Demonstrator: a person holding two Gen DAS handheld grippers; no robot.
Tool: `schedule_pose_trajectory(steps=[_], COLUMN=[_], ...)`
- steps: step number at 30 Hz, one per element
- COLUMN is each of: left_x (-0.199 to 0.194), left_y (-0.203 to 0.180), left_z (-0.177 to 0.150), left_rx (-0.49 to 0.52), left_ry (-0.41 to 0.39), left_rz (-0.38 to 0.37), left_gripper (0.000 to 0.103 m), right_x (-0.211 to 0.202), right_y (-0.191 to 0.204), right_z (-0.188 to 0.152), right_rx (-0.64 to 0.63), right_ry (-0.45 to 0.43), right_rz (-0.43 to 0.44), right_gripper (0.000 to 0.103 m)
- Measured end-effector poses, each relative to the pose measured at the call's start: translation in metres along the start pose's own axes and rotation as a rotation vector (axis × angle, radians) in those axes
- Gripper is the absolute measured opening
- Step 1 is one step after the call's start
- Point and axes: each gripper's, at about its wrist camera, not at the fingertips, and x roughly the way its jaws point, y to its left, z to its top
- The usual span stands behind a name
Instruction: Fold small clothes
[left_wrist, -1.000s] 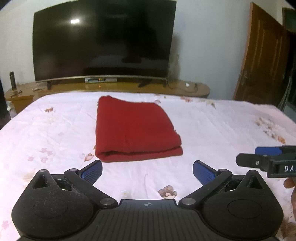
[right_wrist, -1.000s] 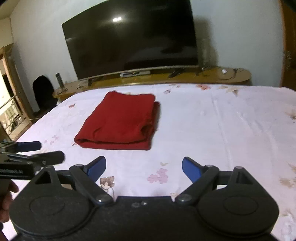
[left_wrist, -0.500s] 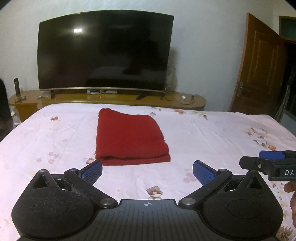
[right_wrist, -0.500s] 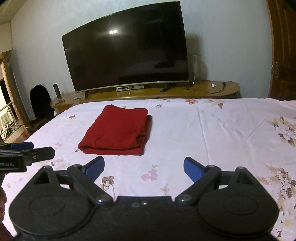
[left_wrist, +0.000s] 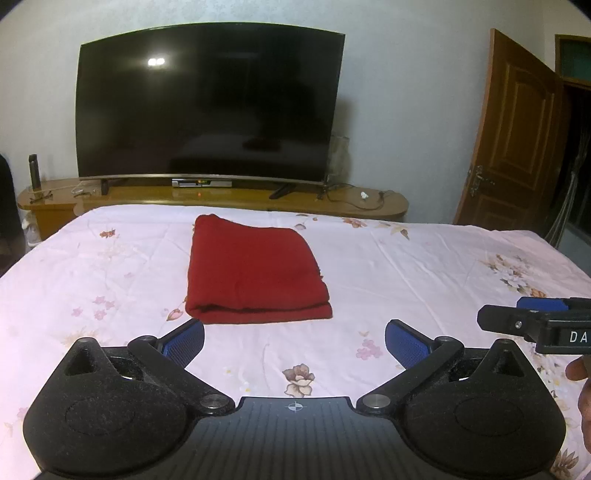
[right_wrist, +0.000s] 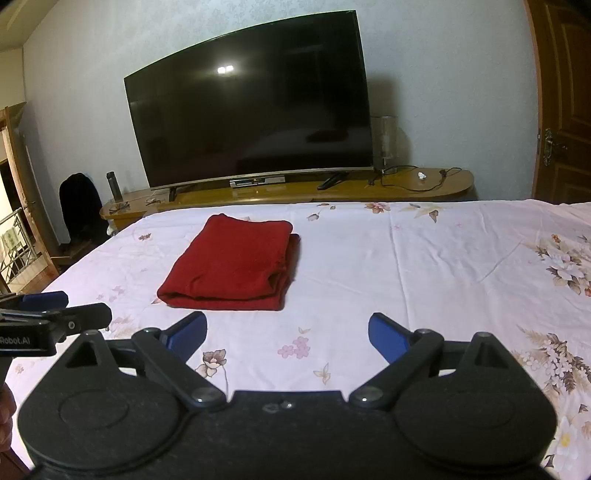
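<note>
A red garment (left_wrist: 255, 273) lies neatly folded on a bed (left_wrist: 424, 266) with a pale floral sheet, in front of a large dark television (left_wrist: 208, 103). The left tool (left_wrist: 294, 338) and right tool (right_wrist: 287, 332) hover side by side above the near edge, each spread wide, holding nothing, both apart from the cloth.

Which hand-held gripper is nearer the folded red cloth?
Left. The left hand-held gripper sits directly before the red cloth; the right hand-held gripper is off to its right. Both open, neither touching.
</note>
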Motion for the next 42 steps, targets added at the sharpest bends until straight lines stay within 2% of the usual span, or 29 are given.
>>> schedule_pose_trajectory(steps=[12, 42], left_x=[0.0007, 0.0006], left_y=[-0.0091, -0.0041], left_z=[-0.0005, 0.0029], left_rx=[0.006, 0.013], left_ry=[-0.010, -0.012], left_rz=[0.003, 0.006], left_gripper=[0.103, 0.103], right_x=[0.0012, 0.0053], right_y=[-0.0043, -0.0056], right_z=[0.0005, 0.0043], right_rx=[0.005, -0.008], right_ry=[0.004, 0.004], right_rz=[-0.005, 0.009], right_gripper=[0.095, 0.095])
